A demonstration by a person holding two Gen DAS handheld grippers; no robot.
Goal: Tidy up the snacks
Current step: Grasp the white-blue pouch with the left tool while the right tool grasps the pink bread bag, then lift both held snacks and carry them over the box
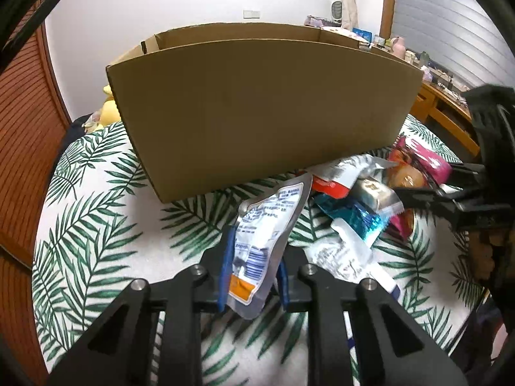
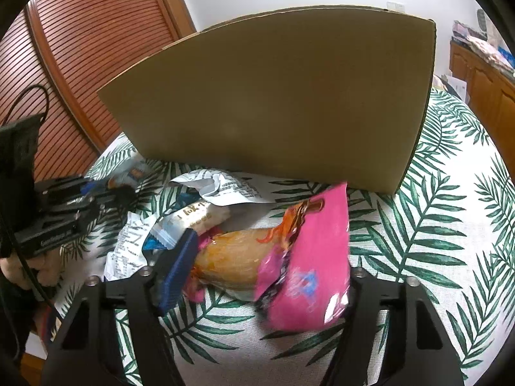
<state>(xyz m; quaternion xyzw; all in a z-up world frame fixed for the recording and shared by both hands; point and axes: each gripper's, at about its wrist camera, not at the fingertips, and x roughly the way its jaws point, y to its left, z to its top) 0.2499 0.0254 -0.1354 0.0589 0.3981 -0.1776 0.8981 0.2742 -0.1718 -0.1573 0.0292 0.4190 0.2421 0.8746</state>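
On the leaf-print cloth stands the largest item, an open cardboard box, its near wall facing both hand-held grippers. Against the foot of that wall lies the snack pile: foil, teal and pink wrappers heaped loosely, touching one another.

Left gripper: clenched on a silver printed pouch, blue pads pinching its lower end so that the pouch stands up between the fingers, its top leaning toward the box. The pouch appears clear of the pile.

Right gripper: jaws partly drawn in around a pink packet with a clear window showing a pale orange filling. The left blue pad sits at the window end; the far pad is hidden behind the packet, so whether the packet is yet pinched cannot be told.

Step in hand, as judged: lifting one snack per gripper for transfer into the box. To do it well, the left pouch should rise above the near wall's rim before travelling forward, since the wall is tall and close. The limp pouch may droop and catch the rim; a grip at its end gives little control. The right grip should be firm before lifting, and its neighbours, which rest against it, may drag along.
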